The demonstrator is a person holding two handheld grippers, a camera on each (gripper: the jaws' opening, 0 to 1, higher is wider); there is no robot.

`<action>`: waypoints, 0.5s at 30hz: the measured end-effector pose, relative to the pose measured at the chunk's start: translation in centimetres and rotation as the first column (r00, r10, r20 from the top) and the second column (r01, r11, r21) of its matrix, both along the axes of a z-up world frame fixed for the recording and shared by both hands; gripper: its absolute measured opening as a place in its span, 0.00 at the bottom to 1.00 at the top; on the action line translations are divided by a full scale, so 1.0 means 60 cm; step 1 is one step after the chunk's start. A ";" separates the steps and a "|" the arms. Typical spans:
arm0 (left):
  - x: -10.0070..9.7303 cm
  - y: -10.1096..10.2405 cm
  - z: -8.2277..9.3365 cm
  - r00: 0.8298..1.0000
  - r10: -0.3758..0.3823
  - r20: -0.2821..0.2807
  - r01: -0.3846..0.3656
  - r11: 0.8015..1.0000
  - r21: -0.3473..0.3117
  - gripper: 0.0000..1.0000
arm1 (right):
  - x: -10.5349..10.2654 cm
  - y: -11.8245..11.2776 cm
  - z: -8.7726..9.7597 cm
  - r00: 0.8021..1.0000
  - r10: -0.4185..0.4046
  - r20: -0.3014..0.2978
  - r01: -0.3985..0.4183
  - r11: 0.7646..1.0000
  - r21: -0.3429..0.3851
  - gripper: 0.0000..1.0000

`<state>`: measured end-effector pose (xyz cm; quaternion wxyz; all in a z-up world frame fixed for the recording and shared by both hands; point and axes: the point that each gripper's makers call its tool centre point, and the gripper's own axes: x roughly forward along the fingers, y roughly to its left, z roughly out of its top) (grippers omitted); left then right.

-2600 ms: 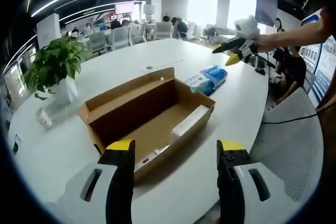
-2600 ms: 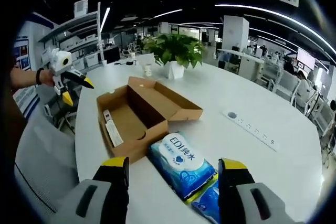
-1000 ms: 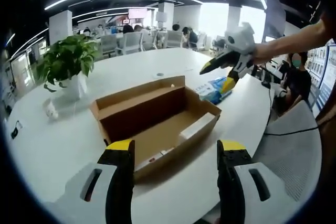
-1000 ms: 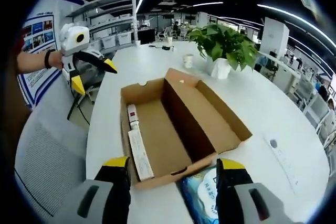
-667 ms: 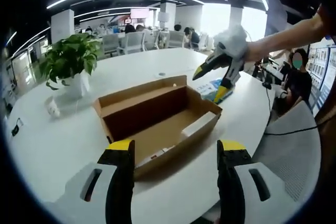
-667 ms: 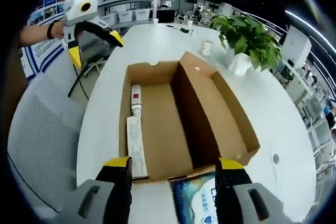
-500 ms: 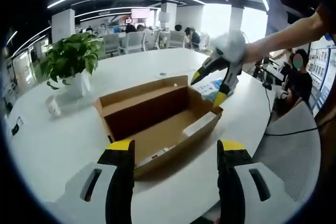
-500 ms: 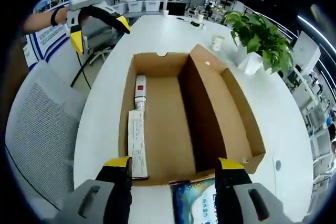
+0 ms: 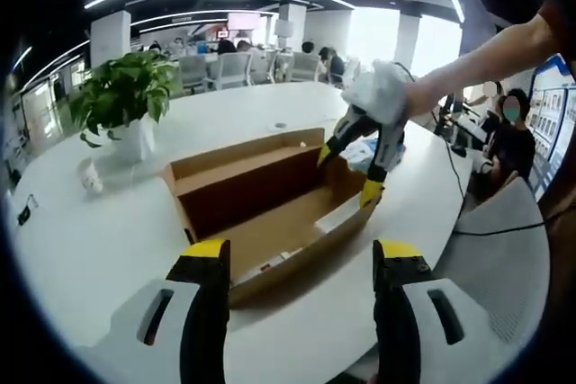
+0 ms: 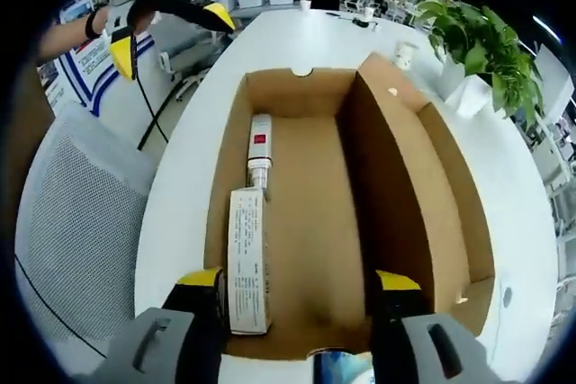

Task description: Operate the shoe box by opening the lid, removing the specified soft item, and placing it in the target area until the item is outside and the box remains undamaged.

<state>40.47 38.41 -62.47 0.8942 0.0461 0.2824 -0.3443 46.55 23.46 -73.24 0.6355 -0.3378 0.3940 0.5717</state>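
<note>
You are holding your left gripper (image 9: 295, 263) low at the near edge of the white round table (image 9: 108, 231), its yellow-tipped jaws spread wide with nothing between them, and the open cardboard shoe box (image 9: 270, 200) is sitting just ahead of the tips. The box's lid (image 9: 243, 155) is folded back and standing upright along the far side.

In the left gripper view, your right gripper (image 9: 346, 168) is reaching in from the right, its jaws parted and empty, poised over the far end of the box. Behind it, a blue wet-wipes pack (image 9: 364, 152) is lying on the table just beside the box, mostly hidden by the gripper.

In the right gripper view, you are looking almost straight down into the box (image 10: 315, 213). A long white carton with printed text (image 10: 247, 258) is lying along one inner wall, and end to end with it a smaller white tube-like item with a red mark (image 10: 259, 146) is resting nearer the far end wall; both are inside the box. Your left gripper (image 10: 166, 29) is showing beyond the box's far end, over a grey mesh chair (image 10: 76, 222).

A potted green plant (image 9: 121, 101) is standing on the table well apart from the box.
</note>
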 end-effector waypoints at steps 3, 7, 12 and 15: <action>-0.001 0.002 -0.004 1.000 -0.003 -0.007 0.003 1.000 0.004 0.65 | -0.007 0.008 -0.006 0.999 -0.001 -0.036 0.001 1.000 0.010 0.60; 0.001 0.009 -0.004 1.000 0.005 -0.005 -0.005 1.000 0.003 0.65 | 0.007 0.008 -0.004 1.000 -0.014 -0.014 0.014 1.000 0.011 0.67; 0.001 0.019 -0.008 1.000 0.013 -0.008 -0.013 1.000 0.002 0.65 | 0.018 0.000 -0.001 1.000 -0.014 0.021 0.014 1.000 0.002 0.65; -0.001 0.023 -0.011 1.000 0.015 -0.010 -0.015 1.000 0.003 0.65 | 0.018 -0.004 0.001 1.000 -0.007 0.025 0.007 1.000 -0.005 0.61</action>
